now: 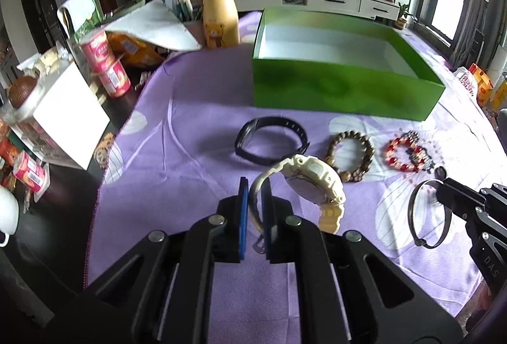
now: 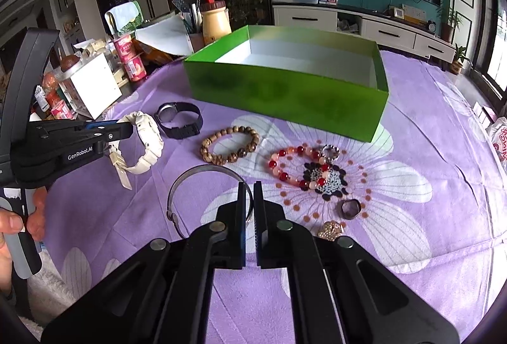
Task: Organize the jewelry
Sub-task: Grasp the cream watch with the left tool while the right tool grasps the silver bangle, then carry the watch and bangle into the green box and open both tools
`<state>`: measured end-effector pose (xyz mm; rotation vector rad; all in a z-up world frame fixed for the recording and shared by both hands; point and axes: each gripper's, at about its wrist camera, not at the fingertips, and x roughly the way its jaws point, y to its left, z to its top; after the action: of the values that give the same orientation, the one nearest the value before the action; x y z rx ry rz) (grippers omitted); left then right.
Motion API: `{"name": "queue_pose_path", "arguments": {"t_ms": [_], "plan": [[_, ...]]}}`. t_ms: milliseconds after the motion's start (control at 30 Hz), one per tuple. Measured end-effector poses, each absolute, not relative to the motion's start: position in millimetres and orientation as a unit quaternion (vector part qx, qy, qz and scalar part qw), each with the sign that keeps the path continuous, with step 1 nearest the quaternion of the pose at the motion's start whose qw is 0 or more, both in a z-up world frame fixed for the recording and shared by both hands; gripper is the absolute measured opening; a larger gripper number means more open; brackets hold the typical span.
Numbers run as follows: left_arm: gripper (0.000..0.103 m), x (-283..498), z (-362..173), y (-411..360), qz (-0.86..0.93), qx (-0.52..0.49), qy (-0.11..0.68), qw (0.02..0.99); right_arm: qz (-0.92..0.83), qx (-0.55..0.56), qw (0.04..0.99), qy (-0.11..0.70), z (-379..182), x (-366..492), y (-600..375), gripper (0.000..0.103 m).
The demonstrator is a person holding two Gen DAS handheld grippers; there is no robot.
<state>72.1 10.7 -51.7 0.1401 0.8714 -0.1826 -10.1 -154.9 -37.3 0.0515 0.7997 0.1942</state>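
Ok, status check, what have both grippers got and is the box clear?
Left gripper shut on cream watch strap. Right gripper shut on metal bangle. Green box open, looks empty, path unobstructed.

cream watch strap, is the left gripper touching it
Touching. The left wrist view shows the cream watch strap pinched between the left gripper blue pads, the watch raised off the purple cloth.

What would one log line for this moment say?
left gripper: shut on cream watch strap | right gripper: shut on metal bangle | green box: empty | black watch, bead bracelets: on cloth
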Motion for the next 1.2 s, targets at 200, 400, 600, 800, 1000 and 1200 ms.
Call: {"name": "queue_pose_path", "arguments": {"t_ms": [200,400,600,800,1000,1200], "plan": [[0.008,70.4,-35.5,2.7,-0.097,0.073,0.403,0.907,0.096,0.031,0.921,0.376,-27.4,-9.6,-158.6,0.004],[0.008,72.7,-24.2,-7.9,-0.104,0.081,0.389,0.912,0.094,0.036,0.927,0.362,-17.4,-6.6,-165.3,0.004],[0.008,81.7,-16.2,-19.0,-0.111,0.087,0.38,0.914,0.09,0.039,0.933,0.347,-8.5,0.3,-172.5,0.004],[0.008,96.2,-9.6,-29.7,-0.117,0.09,0.372,0.916,0.084,0.043,0.938,0.333,0.4,14.3,-183.1,0.004],[0.008,125.4,-0.6,-39.0,-0.124,0.082,0.367,0.918,0.071,0.044,0.947,0.311,14.7,40.4,-195.7,0.004],[0.008,167.6,7.2,-50.5,-0.133,0.064,0.372,0.916,0.061,0.047,0.953,0.294,27.1,82.5,-208.2,0.004]]}}
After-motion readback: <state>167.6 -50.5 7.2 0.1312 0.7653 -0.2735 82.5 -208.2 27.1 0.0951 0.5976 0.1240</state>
